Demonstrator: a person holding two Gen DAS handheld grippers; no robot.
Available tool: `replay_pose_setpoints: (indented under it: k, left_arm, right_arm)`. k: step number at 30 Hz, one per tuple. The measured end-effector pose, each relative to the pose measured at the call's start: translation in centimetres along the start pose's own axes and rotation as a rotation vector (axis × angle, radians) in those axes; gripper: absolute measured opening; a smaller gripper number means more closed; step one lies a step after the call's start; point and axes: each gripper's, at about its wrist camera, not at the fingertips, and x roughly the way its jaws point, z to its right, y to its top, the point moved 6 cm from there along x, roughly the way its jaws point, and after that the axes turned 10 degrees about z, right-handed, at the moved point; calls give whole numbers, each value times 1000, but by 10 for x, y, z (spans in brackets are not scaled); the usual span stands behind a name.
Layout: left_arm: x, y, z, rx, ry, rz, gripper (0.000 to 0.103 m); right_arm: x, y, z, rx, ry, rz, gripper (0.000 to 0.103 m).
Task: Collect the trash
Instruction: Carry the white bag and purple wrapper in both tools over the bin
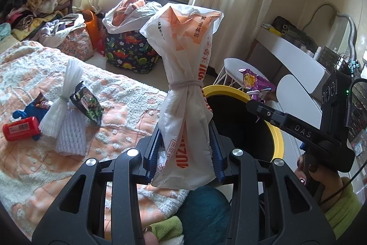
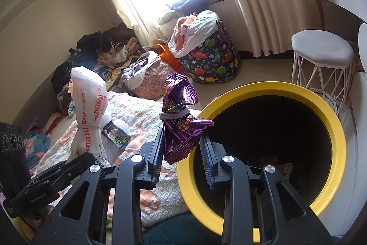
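Left gripper (image 1: 185, 153) clamping white-and-orange plastic bag cinched with a hair tie (image 1: 185, 75), frame centre; right gripper (image 2: 181, 148) pinching crumpled purple foil snack wrapper (image 2: 179, 130) beside yellow-rimmed black bin (image 2: 321, 105), lower right. Centring each over the opening before releasing. Left view alone showing red bottle (image 1: 21, 129), white foam net (image 1: 68, 121) remaining on bed, left.

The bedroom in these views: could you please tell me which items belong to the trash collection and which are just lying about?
Job:
white plastic bag in left gripper
purple wrapper in right gripper
yellow-rimmed bin
foam nets, green packet, red bottle

Lying about:
dinosaur bag
stool
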Motion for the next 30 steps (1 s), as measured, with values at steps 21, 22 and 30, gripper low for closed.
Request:
replay_pose_setpoints:
  k: [21,22,30]
  left_arm:
    - [42,-9,49,64,-85,-60,31]
    - [44,-10,50,65,-87,-64,31]
    - [62,-19,65,85,-111,-101,31]
  right_arm:
    - [-15,10,56,88,-125,49,29]
    - [-15,10,60,94,-129,48,29]
    - [-16,8,82,133,-172,48,29]
